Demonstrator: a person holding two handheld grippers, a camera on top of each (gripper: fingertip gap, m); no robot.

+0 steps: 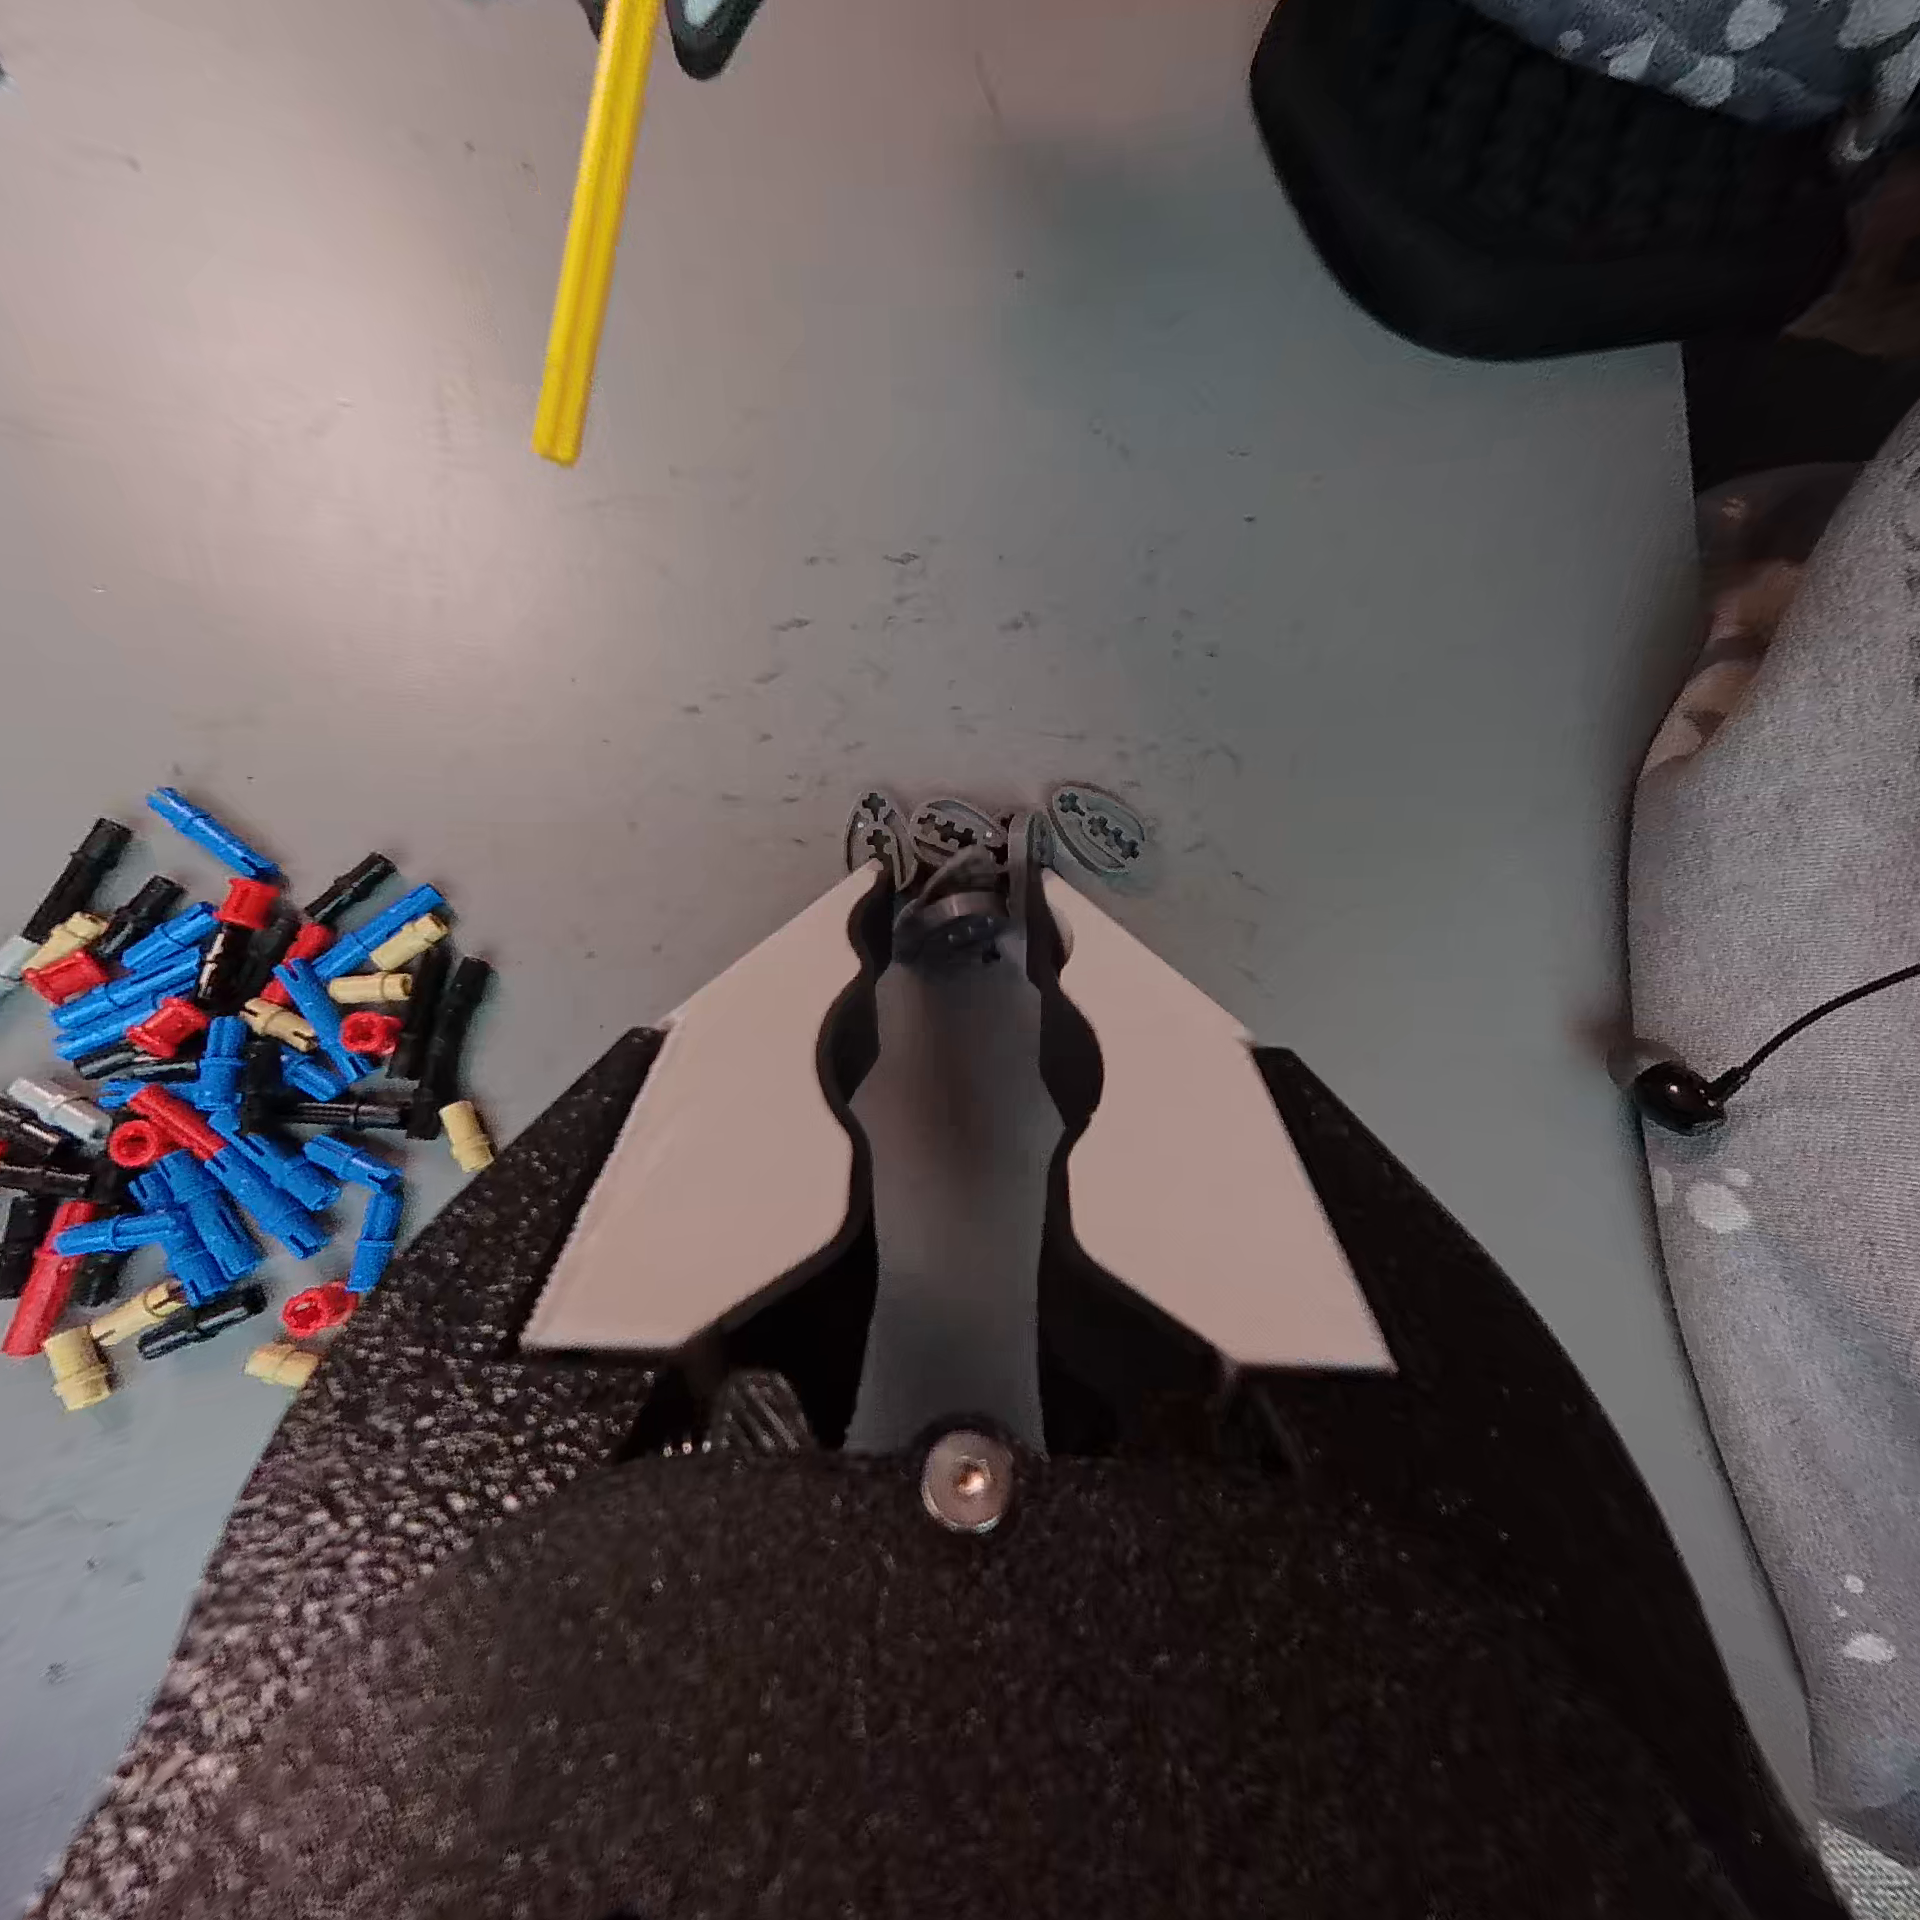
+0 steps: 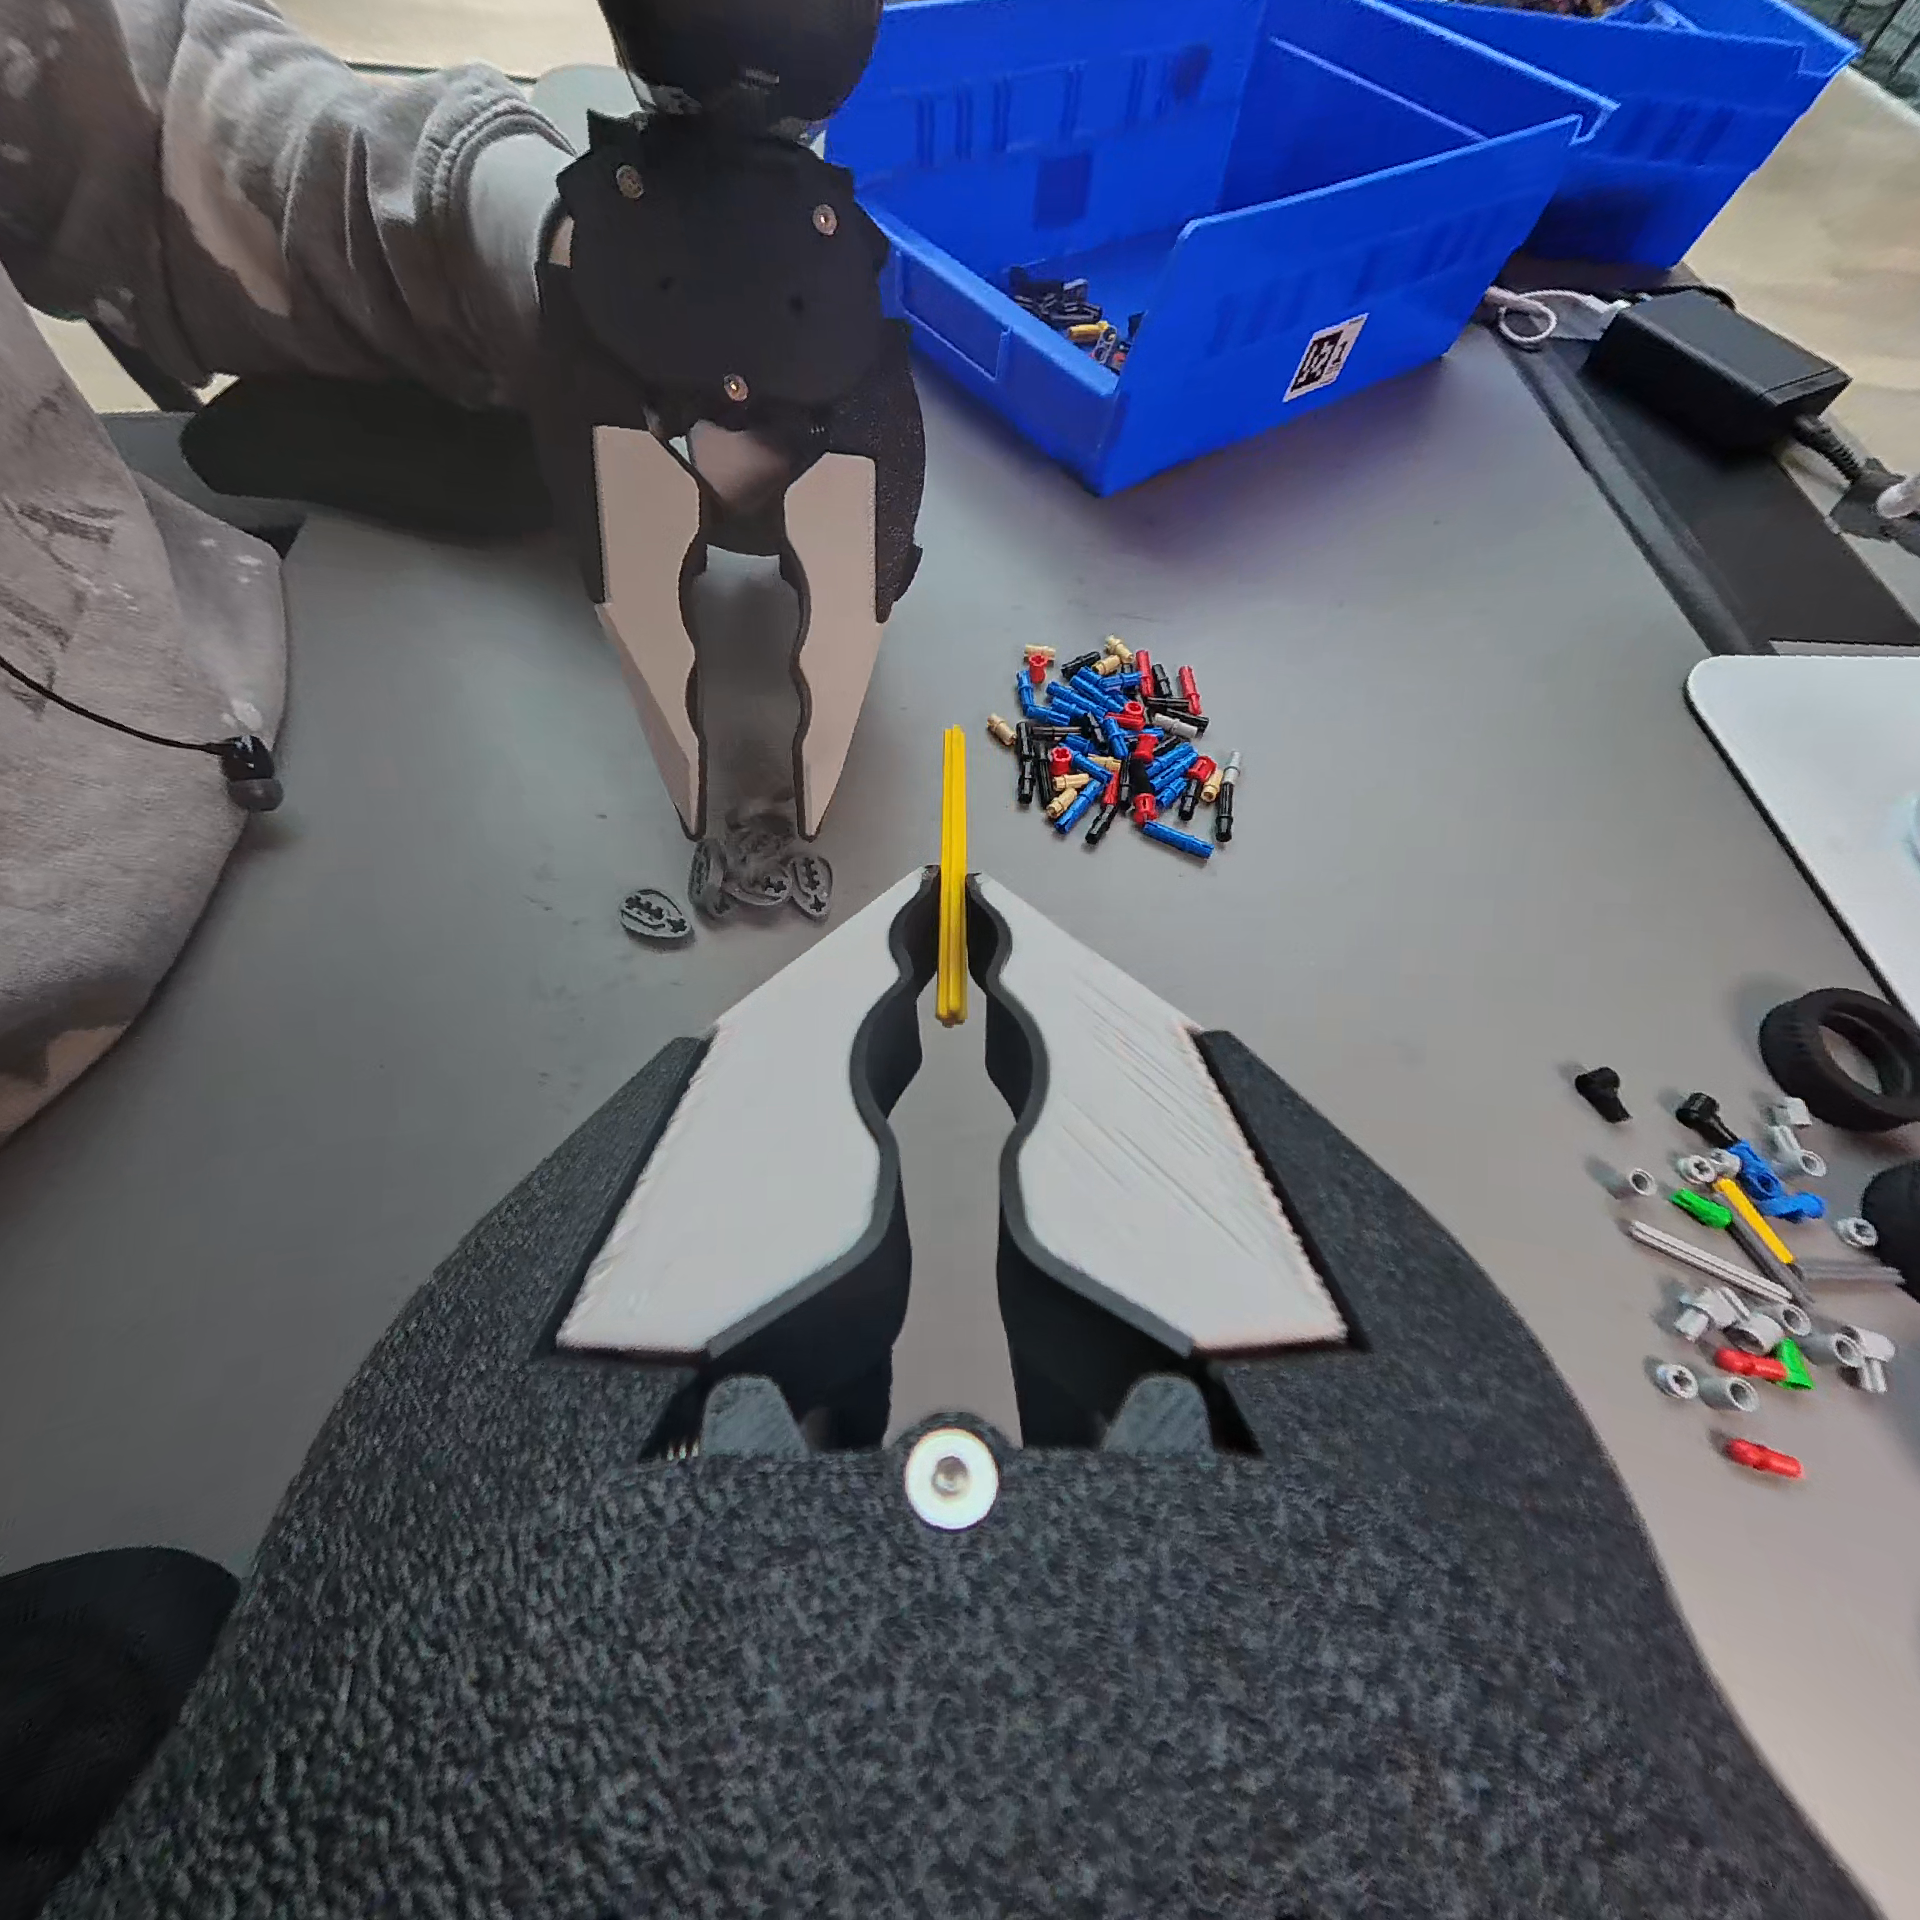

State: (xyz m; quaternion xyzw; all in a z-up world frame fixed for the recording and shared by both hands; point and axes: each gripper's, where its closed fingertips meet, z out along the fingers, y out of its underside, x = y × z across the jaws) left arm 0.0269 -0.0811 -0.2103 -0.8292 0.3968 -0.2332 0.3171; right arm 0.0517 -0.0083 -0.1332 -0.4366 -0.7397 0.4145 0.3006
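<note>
Left gripper (image 2: 750,831) points tips-down into the cluster of grey oval cam pieces (image 1: 935,842), fingers narrowed around one, grip unconfirmed; one loose cam (image 2: 655,916) lies left of the cluster. Right of the cluster, right gripper (image 2: 948,883) pinches a yellow axle (image 2: 952,831) pointing forward. Farther right: pin pile (image 2: 1117,748), blue bins (image 2: 1247,260) behind, open grey table (image 2: 1403,831) between.

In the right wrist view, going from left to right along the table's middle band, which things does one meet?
Grey oval pieces under the left gripper → yellow rod in the right gripper → heap of coloured pins → pale flat slab at the edge.
</note>
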